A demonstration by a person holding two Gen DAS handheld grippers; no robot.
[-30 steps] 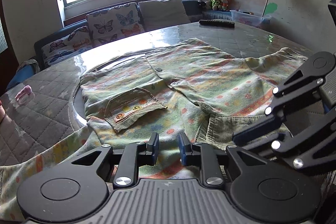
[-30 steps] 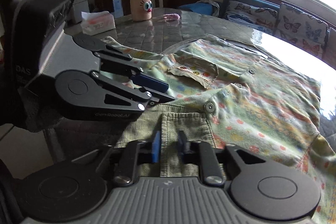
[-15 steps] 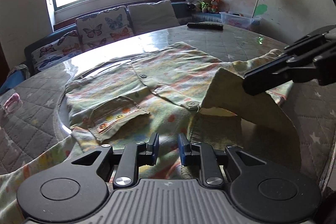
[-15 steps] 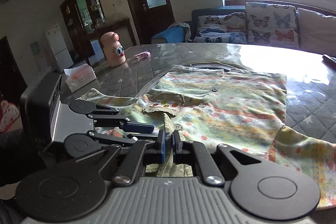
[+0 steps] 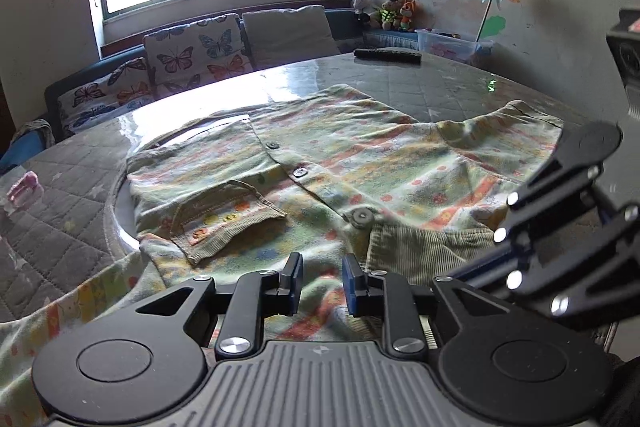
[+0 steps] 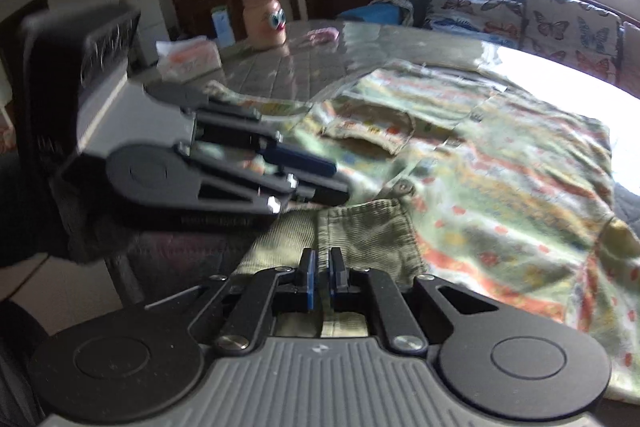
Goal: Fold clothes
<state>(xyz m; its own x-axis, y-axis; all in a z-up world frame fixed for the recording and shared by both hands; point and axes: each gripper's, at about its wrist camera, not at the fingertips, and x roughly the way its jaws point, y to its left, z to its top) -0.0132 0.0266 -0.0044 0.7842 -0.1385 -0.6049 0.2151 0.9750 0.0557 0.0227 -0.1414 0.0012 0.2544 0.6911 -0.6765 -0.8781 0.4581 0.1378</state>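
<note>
A green patterned button shirt (image 5: 340, 163) with a corduroy chest pocket (image 5: 224, 223) and corduroy collar (image 6: 360, 231) lies spread on the round table. My left gripper (image 5: 320, 285) is open just above the shirt's near edge, holding nothing. My right gripper (image 6: 321, 277) is shut on the corduroy collar at the near edge. In the left wrist view the right gripper (image 5: 560, 239) sits low at the right, over the collar. In the right wrist view the left gripper (image 6: 304, 179) hovers at the left, jaws apart.
The table (image 5: 420, 83) has a quilted grey cover under glass. A remote (image 5: 388, 55) lies at the far side. A pink bottle (image 6: 266, 17), tissue box (image 6: 188, 61) and small pink item (image 6: 322, 35) stand across it. A sofa with butterfly cushions (image 5: 196, 47) is behind.
Half a second ago my right gripper held the collar side lifted above the shirt; it has come back down to the near edge, and the shirt lies flat again. The left gripper stays open.
</note>
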